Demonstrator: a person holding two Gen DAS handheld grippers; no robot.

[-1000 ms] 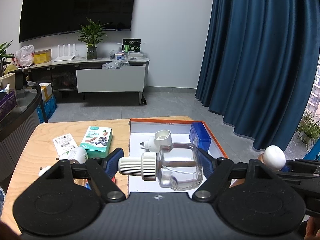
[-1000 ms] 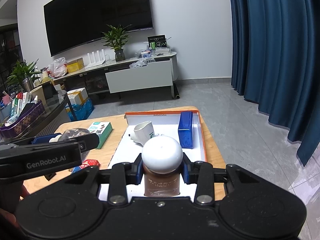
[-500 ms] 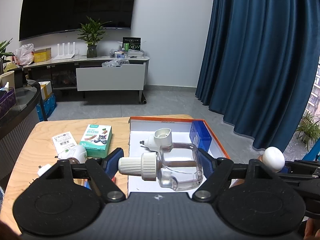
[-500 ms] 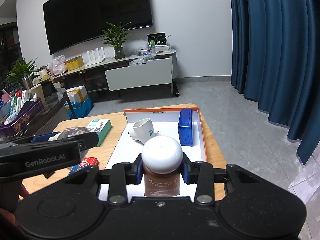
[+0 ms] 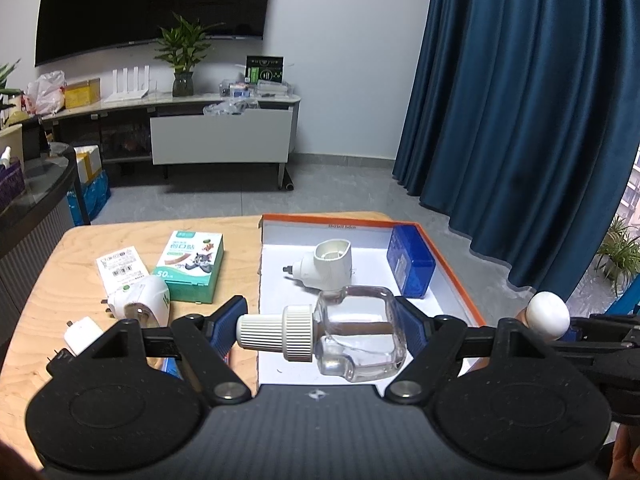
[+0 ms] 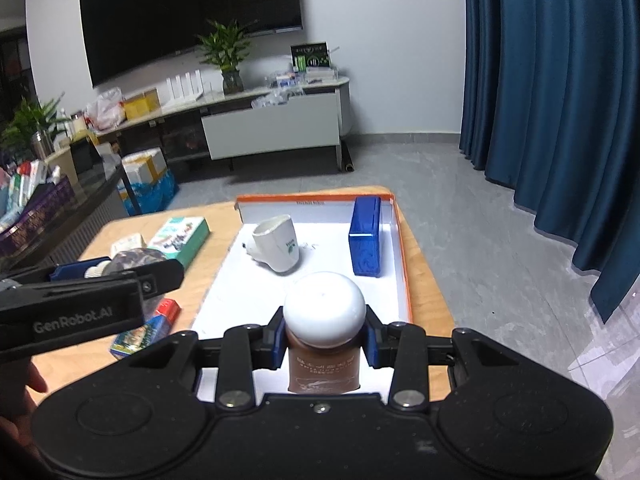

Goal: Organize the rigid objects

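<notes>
My left gripper (image 5: 320, 328) is shut on a clear glass bottle (image 5: 360, 334) with a white ribbed cap, held sideways above the near edge of the orange-rimmed white tray (image 5: 344, 222). My right gripper (image 6: 325, 340) is shut on a brown bottle (image 6: 323, 364) with a round white cap, held upright above the tray's near end (image 6: 405, 264). In the tray lie a white plug-in device (image 5: 330, 266) and a blue box (image 5: 410, 266); both also show in the right wrist view, device (image 6: 276, 250) and box (image 6: 365, 236).
On the wooden table (image 5: 60, 264) left of the tray lie a green box (image 5: 192, 266), a white barcode packet (image 5: 120, 270), a white plug-in device (image 5: 140, 302), a small white plug (image 5: 82, 330). A red and green packet (image 6: 148, 330) lies near the table's front. Blue curtain (image 5: 520, 120) to the right.
Both grippers have drawn back and risen slightly, so the table and tray sit lower and farther in view. Each still holds its bottle.
</notes>
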